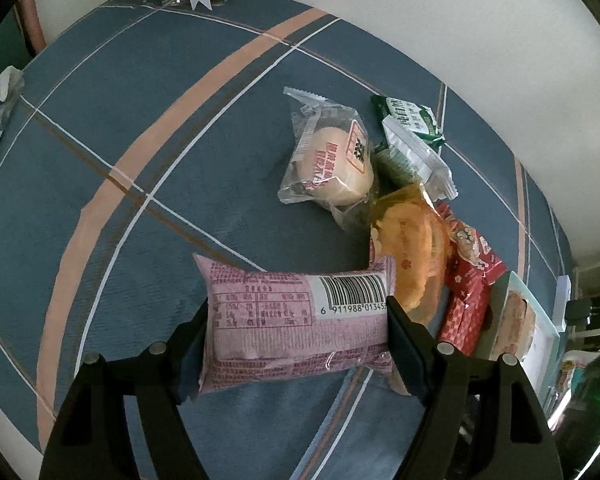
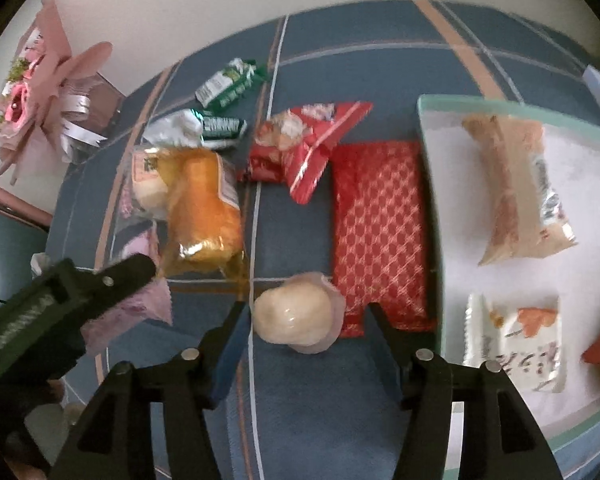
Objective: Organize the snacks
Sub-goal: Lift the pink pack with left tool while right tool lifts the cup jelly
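With three snacks on the tray (image 2: pixel 432 128) to my right, my left gripper (image 1: pixel 296 320) clamps a pink packet (image 1: pixel 292 316), my right gripper (image 2: pixel 304 316) gapes loosely around a pale bun (image 2: pixel 296 316), and several packets beyond it remain loose on the desk (image 2: pixel 300 400).

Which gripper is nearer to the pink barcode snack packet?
Left. The left gripper clamps the pink barcode snack packet; the right gripper hangs open beside it.
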A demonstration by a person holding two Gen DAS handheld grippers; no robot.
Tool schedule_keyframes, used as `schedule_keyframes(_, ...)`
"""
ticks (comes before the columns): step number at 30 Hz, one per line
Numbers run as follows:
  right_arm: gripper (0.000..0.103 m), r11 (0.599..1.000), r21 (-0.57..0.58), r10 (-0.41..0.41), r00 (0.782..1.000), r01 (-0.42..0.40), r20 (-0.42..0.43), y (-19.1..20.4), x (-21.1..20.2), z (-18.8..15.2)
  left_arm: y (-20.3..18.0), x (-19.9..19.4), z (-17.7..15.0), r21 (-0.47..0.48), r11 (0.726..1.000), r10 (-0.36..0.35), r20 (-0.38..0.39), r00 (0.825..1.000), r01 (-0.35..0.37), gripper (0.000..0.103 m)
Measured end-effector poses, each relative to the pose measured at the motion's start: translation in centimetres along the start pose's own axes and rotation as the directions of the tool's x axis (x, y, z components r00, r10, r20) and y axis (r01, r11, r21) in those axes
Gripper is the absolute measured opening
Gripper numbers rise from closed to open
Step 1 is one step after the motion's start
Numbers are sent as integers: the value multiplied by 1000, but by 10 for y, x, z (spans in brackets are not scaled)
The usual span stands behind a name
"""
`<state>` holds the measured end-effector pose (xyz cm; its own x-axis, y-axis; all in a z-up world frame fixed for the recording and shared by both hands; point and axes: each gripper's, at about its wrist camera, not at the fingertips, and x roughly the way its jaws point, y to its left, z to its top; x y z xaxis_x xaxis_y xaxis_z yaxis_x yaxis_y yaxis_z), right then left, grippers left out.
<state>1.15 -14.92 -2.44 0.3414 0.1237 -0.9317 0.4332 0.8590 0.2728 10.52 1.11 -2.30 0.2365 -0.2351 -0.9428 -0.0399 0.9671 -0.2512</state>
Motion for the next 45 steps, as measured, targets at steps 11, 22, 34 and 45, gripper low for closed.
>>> schedule_keyframes(11, 62, 996, -6, 87, 996, -87, 20, 15, -1, 0, 3, 23, 3, -26, 1000, -4, -53, 999, 2, 80)
schedule_keyframes(22, 61, 992, 90, 89, 996, -91, 30, -4, -11, 4, 21, 11, 3, -53, 998, -25, -42, 999, 22, 80)
schedule_keyframes(34, 61, 966, 217, 150, 989, -144, -10, -29, 0, 0, 26, 8, 4, -56, 998, -32, -54, 998, 29, 80)
schedule_keyframes(45, 56, 975, 170, 150, 989, -146, -11, -16, 9, 1, 24, 17, 7, -61, 998, -35, -62, 997, 32, 80)
